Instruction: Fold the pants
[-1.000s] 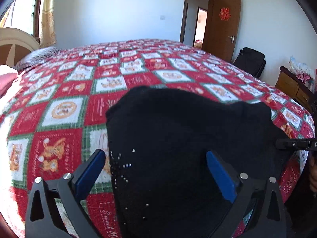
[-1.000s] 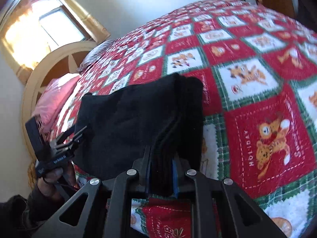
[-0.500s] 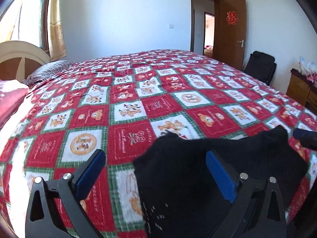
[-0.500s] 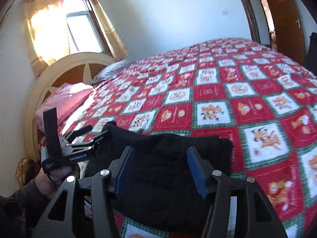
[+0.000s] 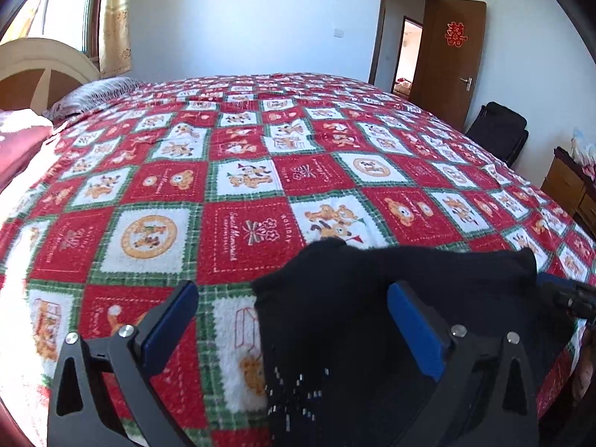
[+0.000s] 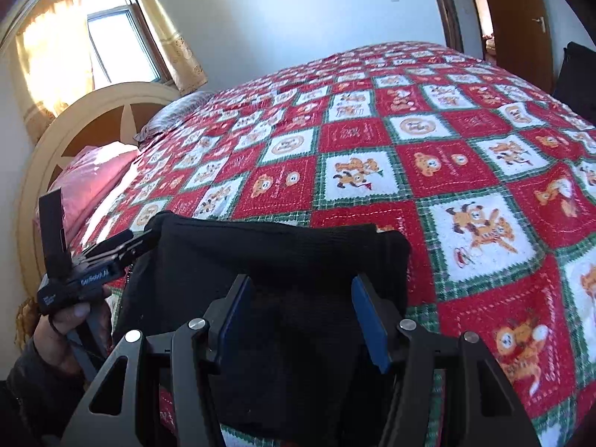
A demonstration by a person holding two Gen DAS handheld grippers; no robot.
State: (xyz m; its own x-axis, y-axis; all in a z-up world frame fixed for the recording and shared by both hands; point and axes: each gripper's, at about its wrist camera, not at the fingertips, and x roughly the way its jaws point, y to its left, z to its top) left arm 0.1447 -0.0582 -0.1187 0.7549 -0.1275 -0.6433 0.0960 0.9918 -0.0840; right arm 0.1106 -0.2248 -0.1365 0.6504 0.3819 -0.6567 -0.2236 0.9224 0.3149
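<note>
pants point(image 5: 391, 320): black, folded, lying at the near edge of the bed's quilt point(image 5: 246, 186) | left gripper point(image 5: 294, 320): jaws wide apart, holding nothing | right gripper point(image 6: 303, 313): jaws apart over the pants, gripping nothing

My left gripper point(image 5: 294, 326): jaws spread wide, blue pads point(image 5: 171, 320) well apart, nothing clamped. My right gripper point(image 6: 303, 316): jaws parted, narrower gap, pads point(image 6: 367, 320) not pressing. My left hand point(image 6: 61, 329), seen from right wrist view: fingers wrapped round left gripper handle, dark sleeve at wrist.
</note>
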